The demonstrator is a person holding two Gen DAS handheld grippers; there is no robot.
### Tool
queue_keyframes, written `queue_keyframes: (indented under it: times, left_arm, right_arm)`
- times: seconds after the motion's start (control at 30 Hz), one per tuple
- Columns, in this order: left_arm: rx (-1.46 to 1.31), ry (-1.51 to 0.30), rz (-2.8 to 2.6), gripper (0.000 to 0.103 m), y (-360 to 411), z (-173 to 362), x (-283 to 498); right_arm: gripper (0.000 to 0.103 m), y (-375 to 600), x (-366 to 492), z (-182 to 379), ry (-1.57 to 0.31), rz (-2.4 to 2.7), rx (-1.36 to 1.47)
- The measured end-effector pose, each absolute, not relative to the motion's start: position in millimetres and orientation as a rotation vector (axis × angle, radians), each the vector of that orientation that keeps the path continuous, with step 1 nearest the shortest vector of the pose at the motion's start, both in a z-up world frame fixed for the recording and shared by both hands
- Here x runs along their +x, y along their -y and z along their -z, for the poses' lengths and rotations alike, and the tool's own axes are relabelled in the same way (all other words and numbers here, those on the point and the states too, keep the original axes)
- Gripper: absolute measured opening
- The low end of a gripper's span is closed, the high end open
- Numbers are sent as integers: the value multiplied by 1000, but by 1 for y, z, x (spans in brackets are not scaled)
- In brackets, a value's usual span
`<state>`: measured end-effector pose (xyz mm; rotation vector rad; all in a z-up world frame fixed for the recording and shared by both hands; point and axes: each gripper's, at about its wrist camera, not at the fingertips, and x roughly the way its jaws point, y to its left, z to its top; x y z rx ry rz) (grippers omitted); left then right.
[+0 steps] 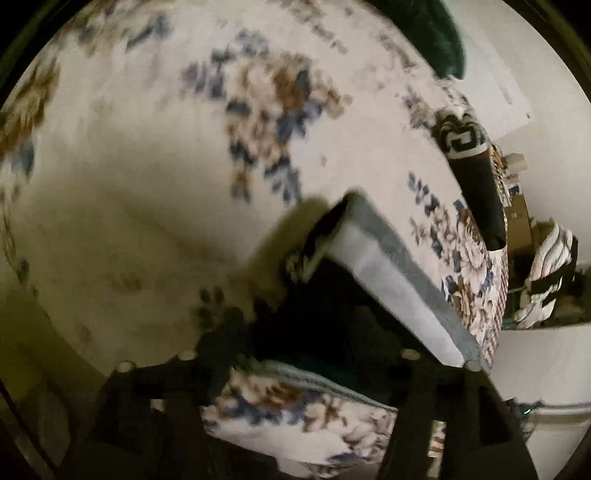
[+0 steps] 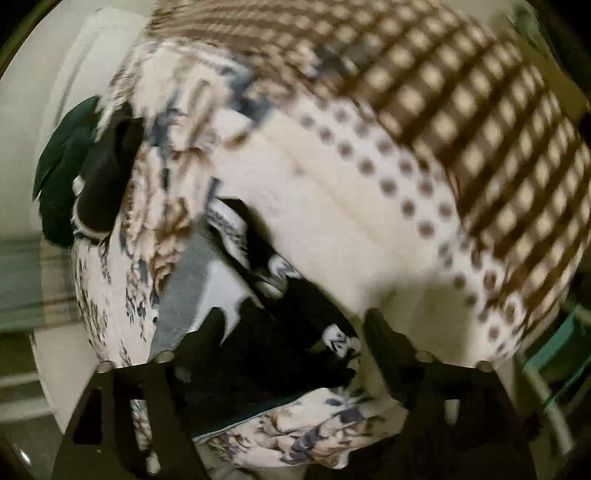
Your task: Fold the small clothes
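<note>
A small black garment with a grey-and-white band (image 1: 388, 273) lies on a floral bedspread (image 1: 155, 155). In the left wrist view my left gripper (image 1: 317, 354) sits right over it, with the dark cloth between the fingers; the grip itself is in shadow. In the right wrist view the same garment (image 2: 280, 332) with grey trim (image 2: 184, 295) lies between the fingers of my right gripper (image 2: 295, 332), which stand wide apart around it. Both views are motion-blurred.
A black-and-white patterned garment (image 1: 469, 158) lies at the bed's far edge, next to a dark green cloth (image 1: 432, 33). A pile of striped clothes (image 1: 546, 273) sits beyond the bed. A brown checked blanket (image 2: 461, 92) covers the bed's far right.
</note>
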<state>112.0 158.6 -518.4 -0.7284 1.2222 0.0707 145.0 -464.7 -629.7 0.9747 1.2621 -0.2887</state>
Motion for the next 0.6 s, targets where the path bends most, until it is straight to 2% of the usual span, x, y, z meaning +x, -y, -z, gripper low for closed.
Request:
queue_keyframes:
  times: [0.13, 0.2, 0.27, 0.37, 0.43, 0.5, 0.57, 0.6]
  left_arm:
    - [-612, -1184, 49, 61, -154, 525, 156]
    - [-590, -1190, 108, 61, -148, 542, 180]
    - [-620, -1219, 194, 62, -141, 572, 205]
    - [-683, -1225, 240, 73, -142, 601, 220]
    - [-780, -1198, 260, 75, -149, 611, 222]
    - [-765, -1191, 279, 75, -148, 609, 219]
    - [-754, -1183, 295, 75, -145, 605, 214]
    - [-768, -1178, 305, 71, -145, 605, 211]
  right_arm:
    - [96, 449, 183, 625, -1267, 121, 845]
    - [103, 440, 206, 641, -1294, 25, 806]
    - [103, 433, 223, 666, -1339, -31, 754]
    - [103, 436, 237, 702, -1387, -101, 784]
    - [103, 441, 241, 704, -1400, -141, 817]
    - [103, 443, 241, 703, -1412, -174, 844]
    - [100, 439, 238, 702, -1410, -234, 873]
    - [91, 435, 237, 701, -1410, -253, 868]
